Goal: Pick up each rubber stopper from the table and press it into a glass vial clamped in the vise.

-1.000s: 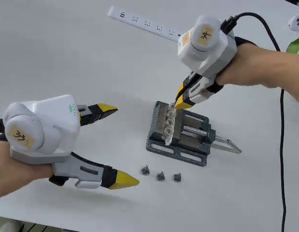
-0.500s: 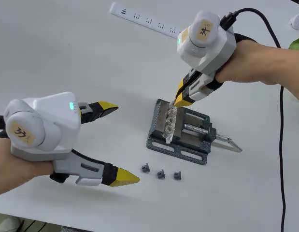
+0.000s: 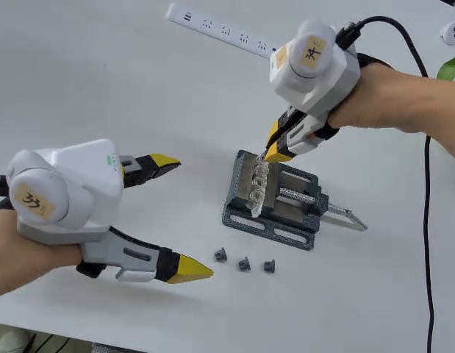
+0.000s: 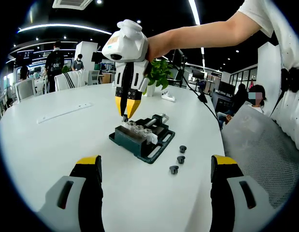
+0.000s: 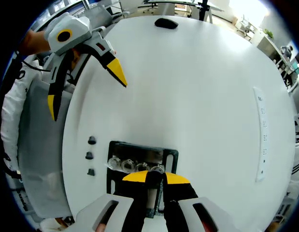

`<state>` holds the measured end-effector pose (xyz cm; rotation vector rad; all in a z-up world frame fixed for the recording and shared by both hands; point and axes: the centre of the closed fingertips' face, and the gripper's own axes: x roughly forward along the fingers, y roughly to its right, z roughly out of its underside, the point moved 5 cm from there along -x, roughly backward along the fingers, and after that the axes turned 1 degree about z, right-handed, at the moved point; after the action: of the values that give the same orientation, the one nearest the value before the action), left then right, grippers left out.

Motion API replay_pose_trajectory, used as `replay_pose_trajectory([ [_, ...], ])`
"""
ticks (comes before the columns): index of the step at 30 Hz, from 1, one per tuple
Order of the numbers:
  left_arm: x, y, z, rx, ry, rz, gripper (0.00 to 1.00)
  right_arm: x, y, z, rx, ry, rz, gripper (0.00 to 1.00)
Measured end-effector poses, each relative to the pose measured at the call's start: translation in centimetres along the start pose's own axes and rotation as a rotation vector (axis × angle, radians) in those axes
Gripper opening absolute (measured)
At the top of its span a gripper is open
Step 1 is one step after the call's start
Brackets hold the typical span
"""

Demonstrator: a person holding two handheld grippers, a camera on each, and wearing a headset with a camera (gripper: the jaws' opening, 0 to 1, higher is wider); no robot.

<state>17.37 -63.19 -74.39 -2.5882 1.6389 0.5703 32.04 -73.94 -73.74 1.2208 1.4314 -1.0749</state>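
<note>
A dark vise (image 3: 249, 223) clamps a row of several clear glass vials (image 3: 257, 185). My right gripper (image 3: 270, 157) points down onto the far vial, shut, with a small dark rubber stopper at its tips (image 4: 124, 117). From its own camera the right gripper (image 5: 156, 175) sits right over the vial row (image 5: 132, 166). Three dark rubber stoppers (image 3: 244, 264) lie in a line on the table in front of the vise. My left gripper (image 3: 192, 217) hovers wide open and holds nothing, left of the vise and the stoppers (image 4: 180, 159).
A white power strip (image 3: 223, 33) lies at the far side of the white table. A black cable (image 3: 429, 184) runs down the right side. A small white object (image 3: 451, 33) and a green leaf sit at the far right corner. People and chairs stand beyond the table.
</note>
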Motion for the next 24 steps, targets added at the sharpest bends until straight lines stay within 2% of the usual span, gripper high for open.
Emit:
replay_pose_trajectory([
  [24, 0.05, 0.04, -0.27, -0.004, 0.014, 0.003, 0.92, -0.18, -0.04, -0.01, -0.012, -0.015, 0.024, 0.07],
])
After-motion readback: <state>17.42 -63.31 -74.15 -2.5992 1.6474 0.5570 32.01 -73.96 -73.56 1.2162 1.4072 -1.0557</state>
